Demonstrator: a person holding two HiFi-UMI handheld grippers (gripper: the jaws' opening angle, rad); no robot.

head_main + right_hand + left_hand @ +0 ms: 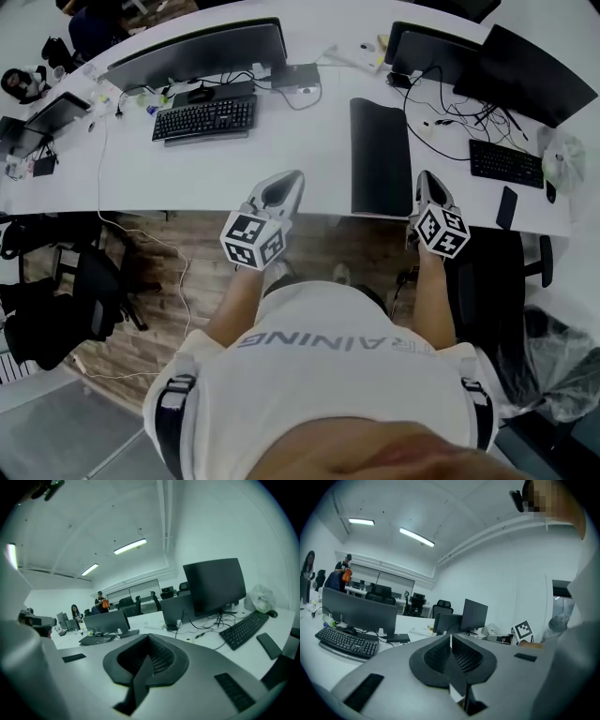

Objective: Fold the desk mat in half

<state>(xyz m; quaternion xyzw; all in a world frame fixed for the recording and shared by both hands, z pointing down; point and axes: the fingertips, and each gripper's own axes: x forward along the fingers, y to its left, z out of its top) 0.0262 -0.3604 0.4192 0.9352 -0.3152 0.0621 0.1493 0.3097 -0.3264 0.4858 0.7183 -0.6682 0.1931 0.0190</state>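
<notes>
Fingers [466, 656] pressed together, empty, on your left gripper [286, 180] and right gripper [427, 180].
The desk mat [380, 155] beyond looks folded already.

- On the desk [309, 164], right of centre: desk mat [381, 157], running from mid-desk to the front edge.
- Left of the mat: keyboard [204, 119], with a monitor [197, 53] behind it.
- Right of the mat: second keyboard [506, 162], phone [507, 207] just in front of it, right-hand monitor [525, 70] behind.
- At the front edge: left gripper [291, 180] left of the mat and apart from it; right gripper [427, 178] just beside the mat's near right corner.
- Before the desk, far left: chair [66, 300].
</notes>
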